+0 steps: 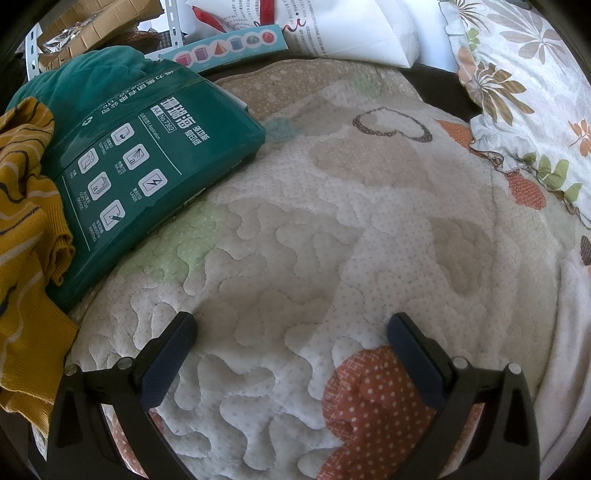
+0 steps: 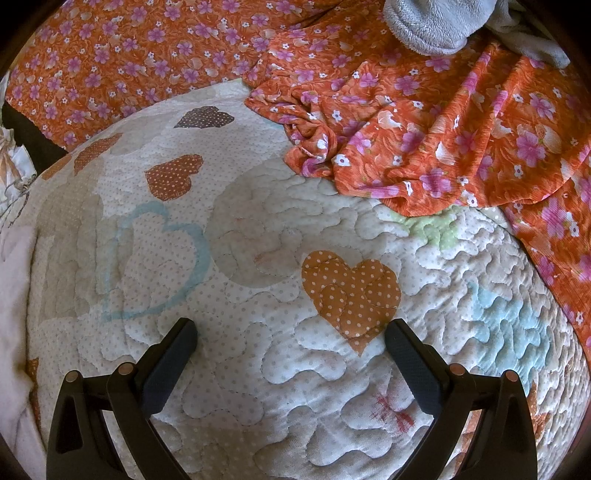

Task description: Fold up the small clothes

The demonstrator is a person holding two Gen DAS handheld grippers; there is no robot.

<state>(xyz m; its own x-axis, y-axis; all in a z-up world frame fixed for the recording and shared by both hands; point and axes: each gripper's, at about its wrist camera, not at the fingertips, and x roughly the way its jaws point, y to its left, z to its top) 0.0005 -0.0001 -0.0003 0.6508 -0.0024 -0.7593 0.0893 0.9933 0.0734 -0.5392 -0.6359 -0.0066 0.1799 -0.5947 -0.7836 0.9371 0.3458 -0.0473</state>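
quilted cotton: the work surface is a pale quilt (image 1: pixel 295 258) with polka-dot hearts, bare in the middle in both views.
left hand-held gripper: the left hand-held gripper (image 1: pixel 291 332) hangs over the quilt with its jaws spread wide and nothing between them.
right hand-held gripper: the right hand-held gripper (image 2: pixel 290 338) is likewise spread apart and empty, above an orange heart patch (image 2: pixel 351 295).
orange floral garment: the orange floral garment (image 2: pixel 443 147) lies crumpled at the quilt's far right edge, ahead and to the right of the right gripper, untouched and well apart from its fingers.
mustard striped garment: the mustard striped garment (image 1: pixel 26 240) is bunched at the left edge, draped against a green paper pack (image 1: pixel 147 166).
other clutter: a floral pillow (image 1: pixel 535 92) sits far right in the left view; a grey fleece item (image 2: pixel 436 26) lies beyond the orange cloth.
progress: no folded piece shows anywhere; judging by this, folding has not started or a new item is due.
left to do: likely pull one garment onto the bare quilt, spread it flat, then fold.
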